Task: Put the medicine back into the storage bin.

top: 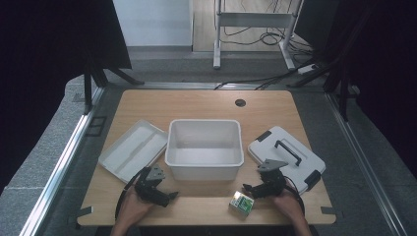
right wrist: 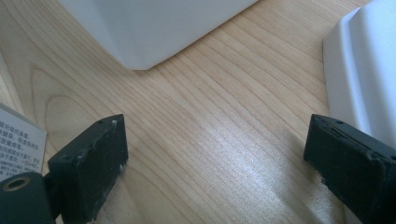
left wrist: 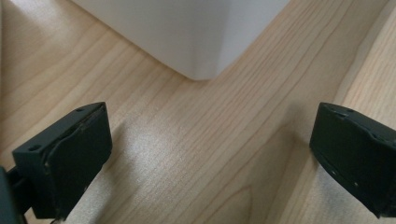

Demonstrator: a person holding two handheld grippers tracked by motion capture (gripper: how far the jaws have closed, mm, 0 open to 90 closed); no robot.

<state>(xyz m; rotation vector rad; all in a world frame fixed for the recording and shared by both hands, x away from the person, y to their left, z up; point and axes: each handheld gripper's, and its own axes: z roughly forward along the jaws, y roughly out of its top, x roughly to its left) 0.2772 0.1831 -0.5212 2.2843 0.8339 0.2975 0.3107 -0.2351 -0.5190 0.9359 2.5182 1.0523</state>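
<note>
A white rectangular bin (top: 204,142) sits open at the middle of the wooden table (top: 206,103), and its inside holds nothing. To its left lies a shallow white tray (top: 133,149), set at an angle, also bare. To the bin's right lies a white lid (top: 286,155) with a black handle and black clips, flat on the table.

A small green-and-white box (top: 242,203) stands on the table near the front edge, just in front of the bin's right corner and just beside the right gripper (top: 252,189).

The left gripper (top: 167,198) rests low over the table in front of the bin's left corner, its 2 jaws spread wide with only bare wood between them. The right gripper's jaws are likewise spread wide and grip nothing; the box's printed side (right wrist: 18,144) shows just outside its left jaw.
</note>
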